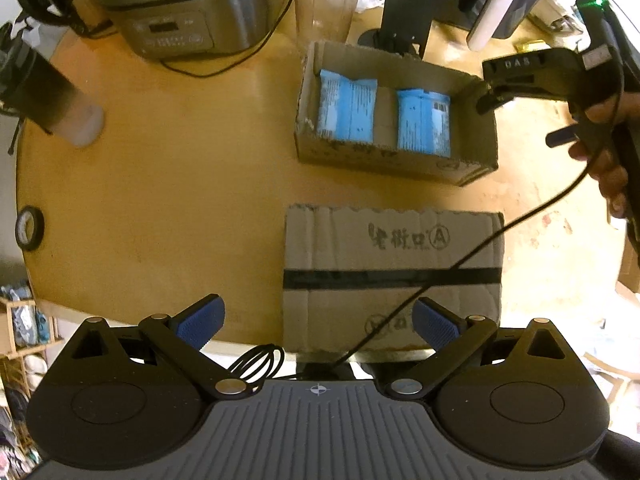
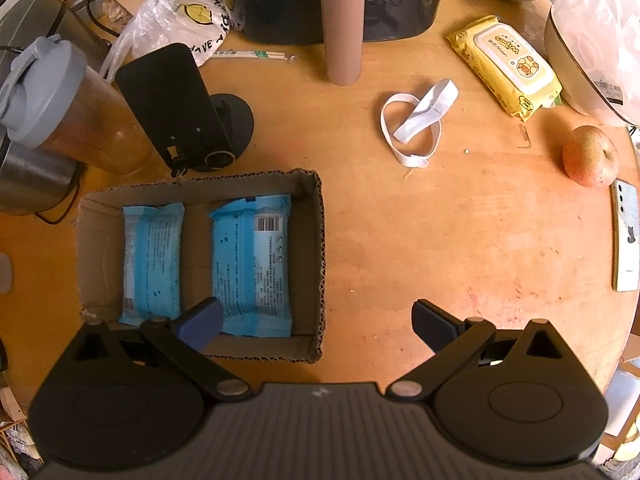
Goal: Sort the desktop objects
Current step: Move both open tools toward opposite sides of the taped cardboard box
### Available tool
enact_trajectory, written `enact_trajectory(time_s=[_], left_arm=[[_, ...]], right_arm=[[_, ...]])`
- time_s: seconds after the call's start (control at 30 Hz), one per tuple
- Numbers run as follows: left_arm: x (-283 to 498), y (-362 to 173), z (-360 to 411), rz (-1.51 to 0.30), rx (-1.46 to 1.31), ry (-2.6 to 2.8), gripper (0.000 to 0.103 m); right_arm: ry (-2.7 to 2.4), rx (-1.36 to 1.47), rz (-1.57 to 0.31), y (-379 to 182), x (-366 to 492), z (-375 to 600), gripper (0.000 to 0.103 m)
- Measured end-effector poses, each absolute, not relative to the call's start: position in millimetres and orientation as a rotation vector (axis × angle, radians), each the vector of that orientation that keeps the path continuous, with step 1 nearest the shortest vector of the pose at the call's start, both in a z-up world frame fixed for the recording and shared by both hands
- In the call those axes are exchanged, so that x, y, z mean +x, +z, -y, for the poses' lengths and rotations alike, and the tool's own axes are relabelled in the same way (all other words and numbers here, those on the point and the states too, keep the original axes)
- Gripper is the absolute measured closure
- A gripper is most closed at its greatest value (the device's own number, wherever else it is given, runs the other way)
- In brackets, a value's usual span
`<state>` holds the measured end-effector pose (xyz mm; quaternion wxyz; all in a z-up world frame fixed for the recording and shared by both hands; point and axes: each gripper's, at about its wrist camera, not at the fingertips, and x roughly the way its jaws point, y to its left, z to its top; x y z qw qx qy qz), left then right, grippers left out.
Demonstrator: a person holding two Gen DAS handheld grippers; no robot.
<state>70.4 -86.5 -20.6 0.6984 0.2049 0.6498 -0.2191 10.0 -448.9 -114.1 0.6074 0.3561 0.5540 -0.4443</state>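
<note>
An open cardboard box (image 1: 308,120) (image 2: 316,248) on the wooden table holds two blue packets (image 1: 347,104) (image 1: 423,122), also in the right wrist view (image 2: 152,256) (image 2: 256,264). A flat cardboard lid (image 1: 392,248) lies in front of it. My left gripper (image 1: 318,326) is open and empty over the table's near edge, by the lid. My right gripper (image 2: 316,324) is open and empty, its left finger (image 2: 200,322) over the box's near edge; it also shows in the left wrist view (image 1: 490,102) at the box's right wall.
A yellow wipes pack (image 2: 506,66), white elastic band (image 2: 416,120), apple (image 2: 590,156) and phone (image 2: 626,236) lie right of the box. A cooker (image 1: 188,4), shaker bottle (image 2: 64,104), black stand (image 2: 180,108), cylinder (image 2: 344,20) and tape roll (image 1: 28,228) stand around.
</note>
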Motion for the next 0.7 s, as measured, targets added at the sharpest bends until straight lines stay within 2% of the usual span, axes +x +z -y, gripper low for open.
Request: enact_trajectory(time_s=[0.7], left_arm=[[83, -29, 95, -1.438, 0.478, -0.500, 0.000]], right_arm=[[-0.993, 0.780, -1.292, -111, 0, 438, 0.000]])
